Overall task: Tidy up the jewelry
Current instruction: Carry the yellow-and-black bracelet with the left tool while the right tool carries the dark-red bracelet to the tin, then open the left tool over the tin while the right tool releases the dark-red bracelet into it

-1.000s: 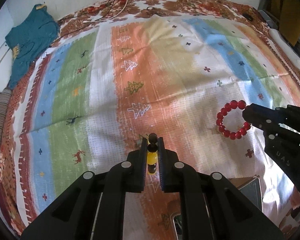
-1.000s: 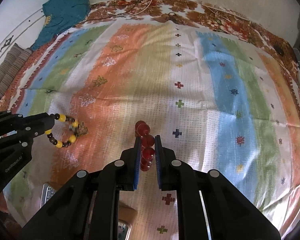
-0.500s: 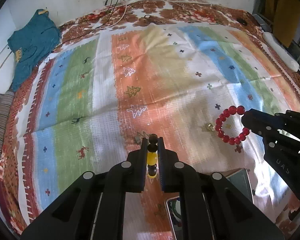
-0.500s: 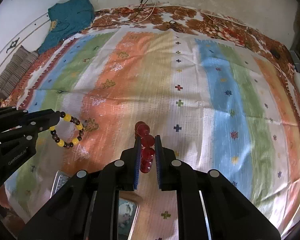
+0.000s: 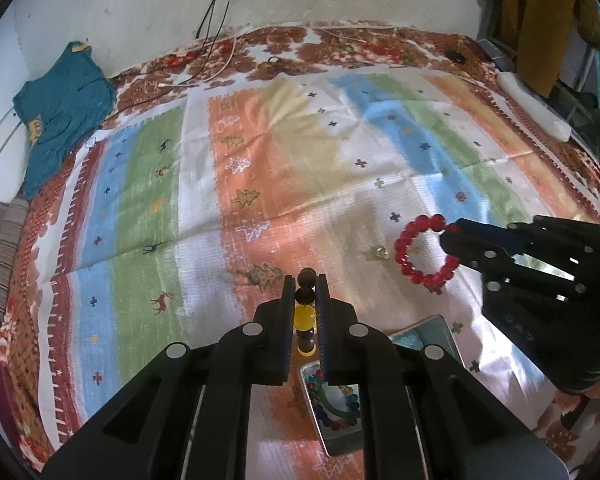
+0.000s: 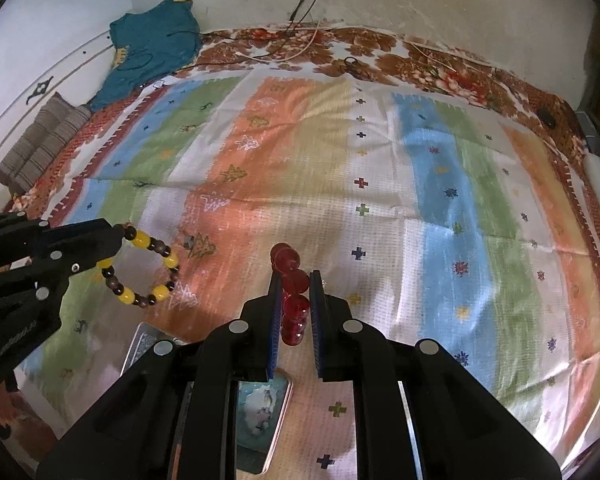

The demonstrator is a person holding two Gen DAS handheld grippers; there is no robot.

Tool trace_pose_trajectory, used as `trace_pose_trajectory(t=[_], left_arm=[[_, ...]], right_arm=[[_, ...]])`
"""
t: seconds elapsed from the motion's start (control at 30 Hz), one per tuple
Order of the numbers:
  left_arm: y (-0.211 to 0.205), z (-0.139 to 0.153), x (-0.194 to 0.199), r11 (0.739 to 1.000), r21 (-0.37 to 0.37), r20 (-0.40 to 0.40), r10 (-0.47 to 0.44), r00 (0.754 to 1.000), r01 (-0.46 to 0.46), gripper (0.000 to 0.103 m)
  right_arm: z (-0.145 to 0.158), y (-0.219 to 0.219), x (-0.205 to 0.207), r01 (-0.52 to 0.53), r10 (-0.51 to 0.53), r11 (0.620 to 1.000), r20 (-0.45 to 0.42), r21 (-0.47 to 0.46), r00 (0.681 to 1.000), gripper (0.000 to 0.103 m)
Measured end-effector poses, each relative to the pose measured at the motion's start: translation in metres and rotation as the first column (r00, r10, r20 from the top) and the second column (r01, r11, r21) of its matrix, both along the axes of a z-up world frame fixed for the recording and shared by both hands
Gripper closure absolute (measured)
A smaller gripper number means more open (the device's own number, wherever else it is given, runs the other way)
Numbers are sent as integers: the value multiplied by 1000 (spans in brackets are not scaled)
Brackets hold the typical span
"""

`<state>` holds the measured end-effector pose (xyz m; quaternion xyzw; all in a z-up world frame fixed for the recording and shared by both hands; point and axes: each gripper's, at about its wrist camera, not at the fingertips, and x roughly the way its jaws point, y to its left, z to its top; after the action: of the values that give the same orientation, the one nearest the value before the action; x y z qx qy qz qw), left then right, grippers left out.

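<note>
My left gripper (image 5: 305, 280) is shut on a yellow-and-dark bead bracelet (image 5: 305, 312), held edge-on above the striped blanket; the bracelet shows as a full ring in the right wrist view (image 6: 142, 268). My right gripper (image 6: 294, 276) is shut on a red bead bracelet (image 6: 292, 292), which hangs as a ring in the left wrist view (image 5: 422, 254). An open metal box (image 5: 336, 400) with several coloured beads inside lies below my left gripper. A small gold ring (image 5: 380, 253) lies on the blanket left of the red bracelet.
The box lid (image 6: 260, 408) with a pale picture lies under my right gripper. A teal shirt (image 5: 60, 108) and cables (image 5: 216, 28) lie at the far edge. A striped cushion (image 6: 40, 148) sits far left. A white power strip (image 5: 534, 106) is at the far right.
Both grippers have risen and pulled back toward me with their bracelets. The metal box and its lid have come into view beneath them.
</note>
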<state>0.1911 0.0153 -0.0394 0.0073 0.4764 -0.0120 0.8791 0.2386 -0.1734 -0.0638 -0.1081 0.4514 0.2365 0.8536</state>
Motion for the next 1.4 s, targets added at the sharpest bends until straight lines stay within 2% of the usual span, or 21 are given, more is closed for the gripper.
trace_pose_trajectory(t=[0.8, 1.4], left_arm=[[-4, 19, -39, 998, -56, 54, -27, 998, 30, 94], [-13, 20, -64, 997, -58, 65, -55, 996, 58, 94]], right_arm=[[23, -4, -44, -61, 59, 997, 36, 47, 998, 89], [19, -10, -74, -98, 97, 994, 23, 38, 995, 89]])
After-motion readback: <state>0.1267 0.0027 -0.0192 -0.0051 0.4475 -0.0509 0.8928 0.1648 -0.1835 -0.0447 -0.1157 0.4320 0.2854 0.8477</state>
